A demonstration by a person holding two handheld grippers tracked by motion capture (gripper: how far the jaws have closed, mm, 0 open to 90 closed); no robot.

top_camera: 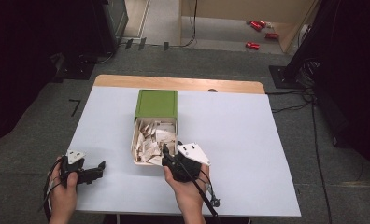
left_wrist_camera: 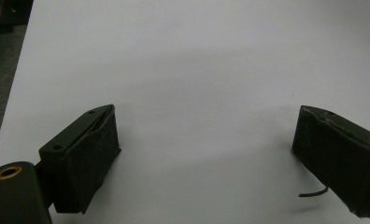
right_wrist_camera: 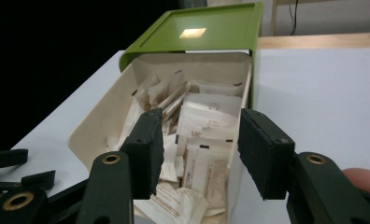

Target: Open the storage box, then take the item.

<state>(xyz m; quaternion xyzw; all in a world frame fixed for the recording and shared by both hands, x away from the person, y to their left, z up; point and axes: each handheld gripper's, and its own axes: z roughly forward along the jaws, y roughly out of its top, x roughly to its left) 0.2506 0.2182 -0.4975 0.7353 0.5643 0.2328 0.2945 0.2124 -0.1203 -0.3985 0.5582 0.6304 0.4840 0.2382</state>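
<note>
The drawer [top_camera: 148,140], pulled out of its green box [top_camera: 156,103], sits mid-tabletop [top_camera: 248,140], full of paper sachets [right_wrist_camera: 206,126]. The right gripper [right_wrist_camera: 199,149] hovers over the drawer's near end, fingers [right_wrist_camera: 262,149] spread, pinching nothing. The left gripper [left_wrist_camera: 204,158] rests apart at the near left, fingers spread wide over bare tabletop.

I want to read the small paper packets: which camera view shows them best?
The right gripper view: the packets lie close, inside the pulled-out cream drawer, print partly visible. The high view shows them small, from above. The left gripper view gives bare table.
</note>
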